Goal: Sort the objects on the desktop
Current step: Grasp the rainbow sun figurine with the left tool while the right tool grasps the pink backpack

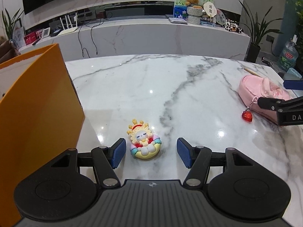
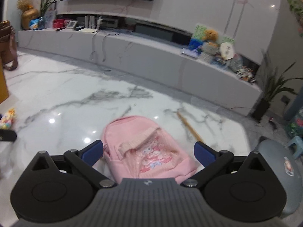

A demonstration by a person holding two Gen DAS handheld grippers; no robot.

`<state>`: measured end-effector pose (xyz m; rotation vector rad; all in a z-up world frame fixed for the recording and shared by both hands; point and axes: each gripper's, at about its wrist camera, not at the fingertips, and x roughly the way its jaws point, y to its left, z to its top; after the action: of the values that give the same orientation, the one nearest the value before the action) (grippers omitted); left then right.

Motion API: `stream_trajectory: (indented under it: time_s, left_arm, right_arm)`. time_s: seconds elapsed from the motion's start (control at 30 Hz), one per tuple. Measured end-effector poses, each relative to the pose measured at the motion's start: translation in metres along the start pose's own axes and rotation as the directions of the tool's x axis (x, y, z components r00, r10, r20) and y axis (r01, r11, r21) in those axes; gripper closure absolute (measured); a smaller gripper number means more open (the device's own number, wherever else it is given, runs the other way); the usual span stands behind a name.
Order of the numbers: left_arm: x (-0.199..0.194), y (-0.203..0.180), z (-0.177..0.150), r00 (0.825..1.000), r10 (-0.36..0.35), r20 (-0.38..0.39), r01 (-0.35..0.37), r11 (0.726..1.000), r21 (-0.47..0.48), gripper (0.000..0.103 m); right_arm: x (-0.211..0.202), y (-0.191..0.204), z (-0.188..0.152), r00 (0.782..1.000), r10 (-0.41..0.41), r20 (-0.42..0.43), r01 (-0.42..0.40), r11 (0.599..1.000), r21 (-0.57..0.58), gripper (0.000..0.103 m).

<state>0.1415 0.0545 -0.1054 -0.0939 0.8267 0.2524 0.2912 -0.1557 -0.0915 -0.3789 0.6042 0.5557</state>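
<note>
Left wrist view shows a small cartoon figurine (image 1: 144,144), pale yellow with a red headband and a rainbow-coloured base, lying on the marble desk (image 1: 151,87) close to its near edge. It sits between the blue pads of the left gripper (image 1: 151,155), whose jaws stand partly open with a clear gap on each side of the toy; neither pad touches it. Just to the left of the gripper, an orange box (image 1: 37,104) stands upright at the desk's left edge. Toward the right edge lies a pink pouch (image 1: 263,92) shaped like a little backpack, with a red heart charm (image 1: 247,116) on a short chain resting on the marble beside it. A wooden stick (image 1: 252,72) lies behind the pouch, nearer the far right corner.

Right wrist view, somewhat blurred, has the right gripper (image 2: 148,154) over that pouch (image 2: 145,147), jaws spread wide. The pouch lies between the blue pads; whether the pads touch its fabric cannot be told, and nothing looks squeezed. The stick (image 2: 189,126) runs beside the right pad. At the far left edge of this view the figurine (image 2: 7,119) is partly visible.
</note>
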Motion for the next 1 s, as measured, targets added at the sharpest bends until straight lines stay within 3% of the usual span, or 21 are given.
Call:
stream_trajectory:
  time_s: [0.3,0.33,0.37,0.43,1.0]
  left_arm:
    - [0.003,0.000,0.001,0.999,0.018,0.026,-0.019,0.999,0.028,0.033]
    - [0.002,0.000,0.001,0.999,0.018,0.028,-0.019,0.999,0.032,0.041]
    - [0.001,0.000,0.001,0.999,0.012,0.030,-0.013,0.999,0.034,0.055]
    - [0.000,-0.002,0.001,0.999,0.010,0.030,-0.012,0.999,0.053,0.063]
    - [-0.001,-0.003,0.004,0.998,-0.062,-0.015,0.063,0.995,0.082,0.064]
  right_arm:
    - [0.015,-0.011,-0.003,1.000,-0.013,0.000,0.013,0.999,-0.031,0.001]
    - [0.016,-0.011,-0.003,1.000,-0.015,-0.001,0.015,0.999,-0.037,0.001]
    - [0.017,-0.011,-0.003,1.000,-0.016,0.000,0.016,0.999,-0.041,0.001]
    - [0.018,-0.012,-0.004,1.000,-0.016,0.006,0.016,0.999,-0.040,0.001]
    - [0.021,-0.022,-0.004,0.999,-0.037,0.008,0.037,0.999,0.028,0.001]
